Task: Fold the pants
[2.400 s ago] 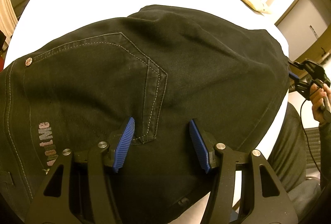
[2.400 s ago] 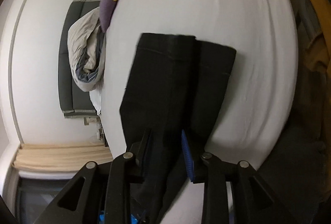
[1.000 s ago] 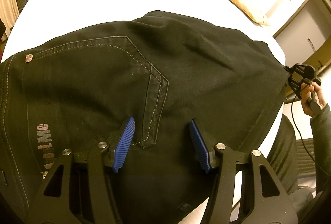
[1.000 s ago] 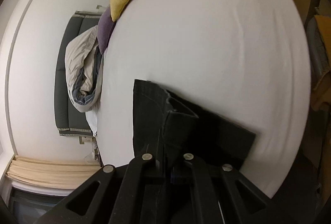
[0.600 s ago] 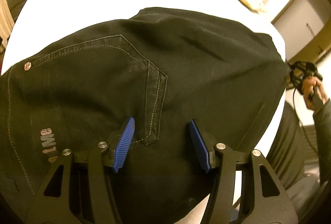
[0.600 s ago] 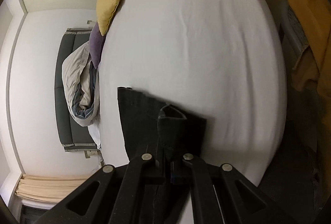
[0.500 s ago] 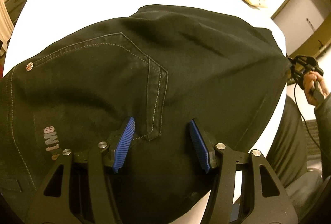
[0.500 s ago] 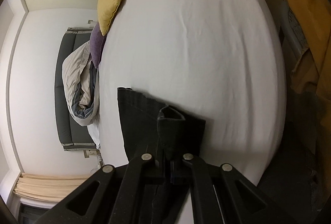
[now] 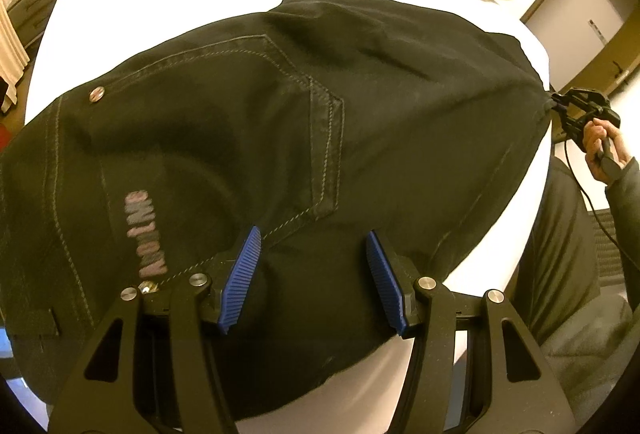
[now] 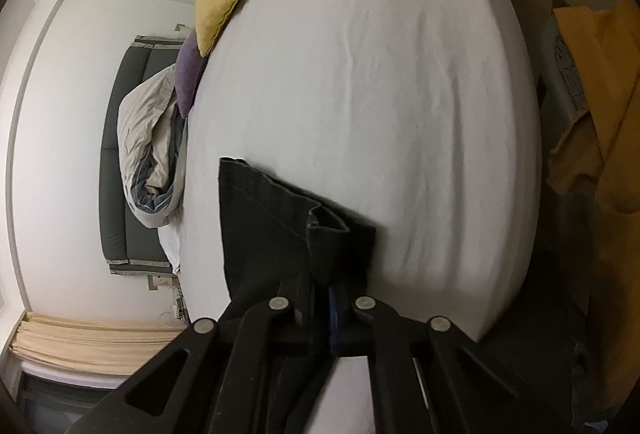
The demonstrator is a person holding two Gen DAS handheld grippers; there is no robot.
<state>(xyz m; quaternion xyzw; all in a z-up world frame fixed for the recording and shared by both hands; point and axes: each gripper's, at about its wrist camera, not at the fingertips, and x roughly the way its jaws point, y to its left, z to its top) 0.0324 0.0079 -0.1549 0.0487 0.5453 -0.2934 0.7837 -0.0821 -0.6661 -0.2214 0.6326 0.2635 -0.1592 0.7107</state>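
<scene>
Two views: right tool (image 10: 324,298) pinches pants (image 9: 280,137) hem; left tool (image 9: 314,280) gapes.

Showing pale pink lettering (image 9: 145,234) printed on the seat of the black pants (image 9: 360,93), too blurred for reading.

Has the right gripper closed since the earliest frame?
Yes. The right gripper, open earlier, now pinches the pants near the hems; those hems sit lower against the white bed.
</scene>
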